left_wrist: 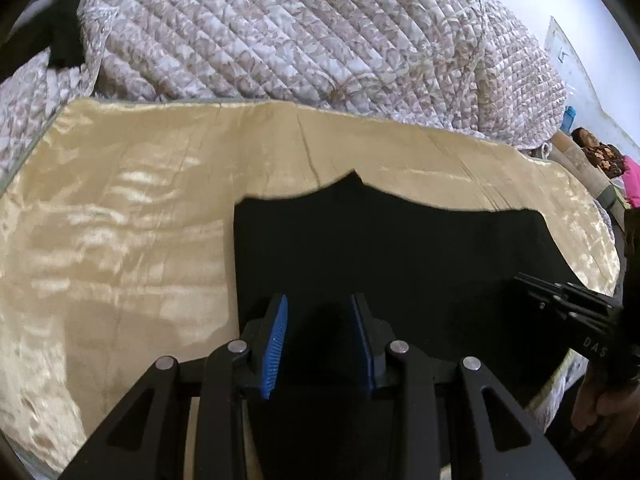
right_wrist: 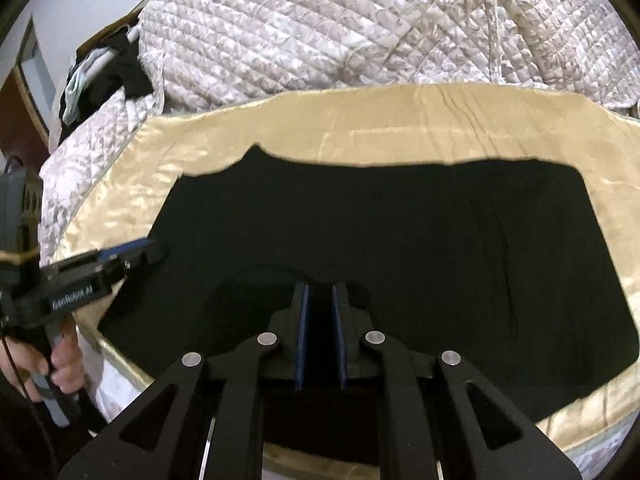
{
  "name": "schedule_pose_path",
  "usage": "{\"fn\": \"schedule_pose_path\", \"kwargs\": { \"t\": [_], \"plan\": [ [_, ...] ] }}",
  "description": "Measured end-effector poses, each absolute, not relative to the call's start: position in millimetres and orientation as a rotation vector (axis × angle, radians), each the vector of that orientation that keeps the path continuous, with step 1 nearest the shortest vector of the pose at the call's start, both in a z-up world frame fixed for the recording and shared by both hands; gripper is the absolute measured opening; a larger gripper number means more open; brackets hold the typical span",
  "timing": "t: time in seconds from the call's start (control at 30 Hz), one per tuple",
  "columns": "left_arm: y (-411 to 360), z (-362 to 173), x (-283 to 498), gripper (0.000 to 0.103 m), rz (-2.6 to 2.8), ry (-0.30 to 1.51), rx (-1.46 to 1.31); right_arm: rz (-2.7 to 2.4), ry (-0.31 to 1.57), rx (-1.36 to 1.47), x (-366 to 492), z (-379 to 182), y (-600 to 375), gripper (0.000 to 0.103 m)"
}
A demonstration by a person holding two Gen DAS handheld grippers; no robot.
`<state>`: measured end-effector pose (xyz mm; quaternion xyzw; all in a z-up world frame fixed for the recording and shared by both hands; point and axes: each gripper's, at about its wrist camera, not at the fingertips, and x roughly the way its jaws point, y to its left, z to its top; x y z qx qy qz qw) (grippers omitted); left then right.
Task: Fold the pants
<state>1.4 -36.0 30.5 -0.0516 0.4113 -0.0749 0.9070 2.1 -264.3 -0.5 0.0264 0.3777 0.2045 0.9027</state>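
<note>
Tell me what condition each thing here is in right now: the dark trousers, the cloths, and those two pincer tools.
Black pants: lying flat on the golden cloth, already folded into a broad block.
Golden cloth: spread out, slightly creased.
Quilted bedspread: bunched up behind the cloth.
Left gripper: jaws partly apart, over the pants; whether they pinch fabric is unclear.
Right gripper: jaws nearly closed, a narrow gap showing, over the pants.

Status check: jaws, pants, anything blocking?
Left gripper jaws open, empty. Right gripper jaws narrow, nothing visibly held. Black pants flat on gold cloth. Nothing blocking.
</note>
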Motion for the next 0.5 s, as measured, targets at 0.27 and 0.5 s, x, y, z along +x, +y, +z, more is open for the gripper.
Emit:
{"fn": "schedule_pose_path", "kwargs": {
  "t": [0.27,0.5],
  "plan": [
    [-36.5,19.4,10.0,0.034,-0.134,0.861,-0.080,0.425,0.814,0.068,32.9,-8.1,-252.4,0.011],
    [-41.8,24.1,-0.1,0.034,-0.132,0.843,-0.073,0.429,0.760,0.069,14.9,1.6,-255.1,0.011]
  ]
}}
